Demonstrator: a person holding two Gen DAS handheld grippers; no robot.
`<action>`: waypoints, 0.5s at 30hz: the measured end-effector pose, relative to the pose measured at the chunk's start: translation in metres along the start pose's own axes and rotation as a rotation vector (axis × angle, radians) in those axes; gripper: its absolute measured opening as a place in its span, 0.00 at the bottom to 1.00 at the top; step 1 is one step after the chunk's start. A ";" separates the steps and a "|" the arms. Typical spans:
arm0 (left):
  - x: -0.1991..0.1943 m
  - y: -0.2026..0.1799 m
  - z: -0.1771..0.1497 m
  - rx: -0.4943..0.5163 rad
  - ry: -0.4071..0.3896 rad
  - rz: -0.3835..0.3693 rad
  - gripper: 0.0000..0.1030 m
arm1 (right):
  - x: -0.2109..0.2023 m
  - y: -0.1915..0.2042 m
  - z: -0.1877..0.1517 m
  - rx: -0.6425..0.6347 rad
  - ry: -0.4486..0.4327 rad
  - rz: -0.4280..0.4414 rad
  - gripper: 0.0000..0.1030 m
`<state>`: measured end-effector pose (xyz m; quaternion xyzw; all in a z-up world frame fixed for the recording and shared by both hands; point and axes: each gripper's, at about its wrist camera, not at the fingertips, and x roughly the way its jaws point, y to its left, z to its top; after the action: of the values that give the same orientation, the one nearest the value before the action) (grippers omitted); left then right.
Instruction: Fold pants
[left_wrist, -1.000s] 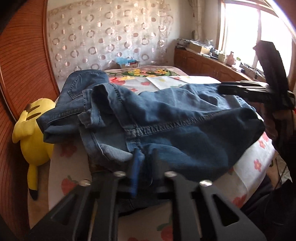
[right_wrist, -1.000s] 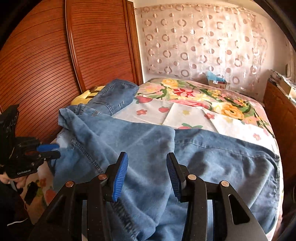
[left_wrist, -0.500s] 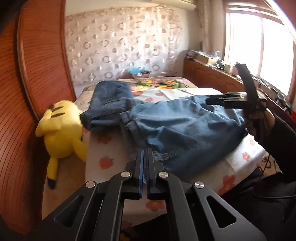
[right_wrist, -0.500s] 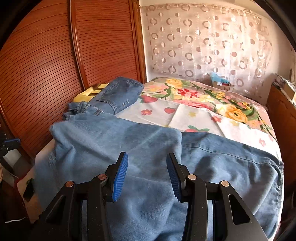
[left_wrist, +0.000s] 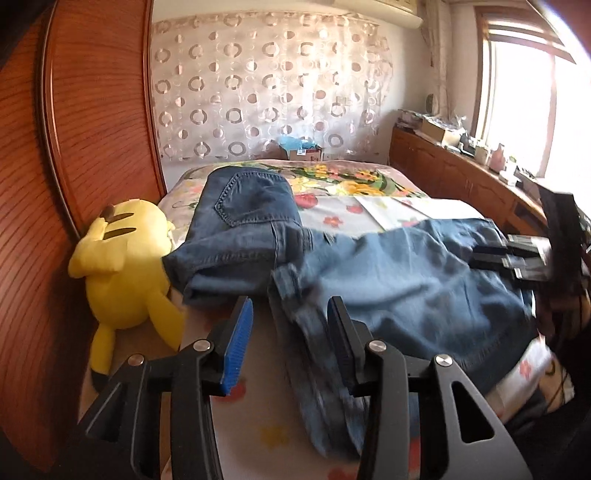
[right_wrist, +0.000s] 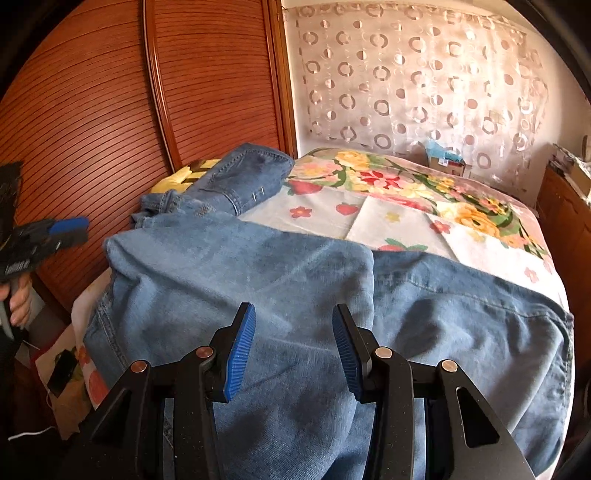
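Blue denim pants lie folded over across the near end of a floral bed, one part reaching toward the left edge. They also fill the right wrist view. My left gripper is open and empty, just above a blurred strip of denim at the pants' near edge. My right gripper is open and empty, hovering over the folded denim. The right gripper also shows in the left wrist view at the pants' far side. The left gripper shows in the right wrist view off the bed's left edge.
A yellow plush toy lies between the bed's left edge and a wooden slatted wardrobe. The floral bedsheet stretches to a patterned curtain. A wooden counter with clutter runs under the window at right.
My left gripper let go of the denim, pulled back and opened. The pants settled flat on the bed. My right gripper stayed open over them.
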<state>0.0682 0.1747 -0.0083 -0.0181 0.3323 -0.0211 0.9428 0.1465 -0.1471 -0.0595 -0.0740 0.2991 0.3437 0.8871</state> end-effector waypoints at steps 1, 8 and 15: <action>0.007 0.001 0.003 -0.005 0.006 -0.003 0.42 | 0.002 -0.001 -0.003 -0.001 0.009 -0.004 0.44; 0.054 -0.001 0.007 0.004 0.090 0.022 0.42 | 0.019 -0.001 -0.027 -0.012 0.091 -0.050 0.44; 0.063 -0.012 -0.018 0.029 0.138 0.013 0.42 | 0.019 -0.010 -0.037 0.016 0.083 -0.038 0.44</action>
<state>0.1060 0.1594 -0.0614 -0.0010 0.3961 -0.0210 0.9180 0.1464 -0.1557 -0.1009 -0.0869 0.3368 0.3213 0.8808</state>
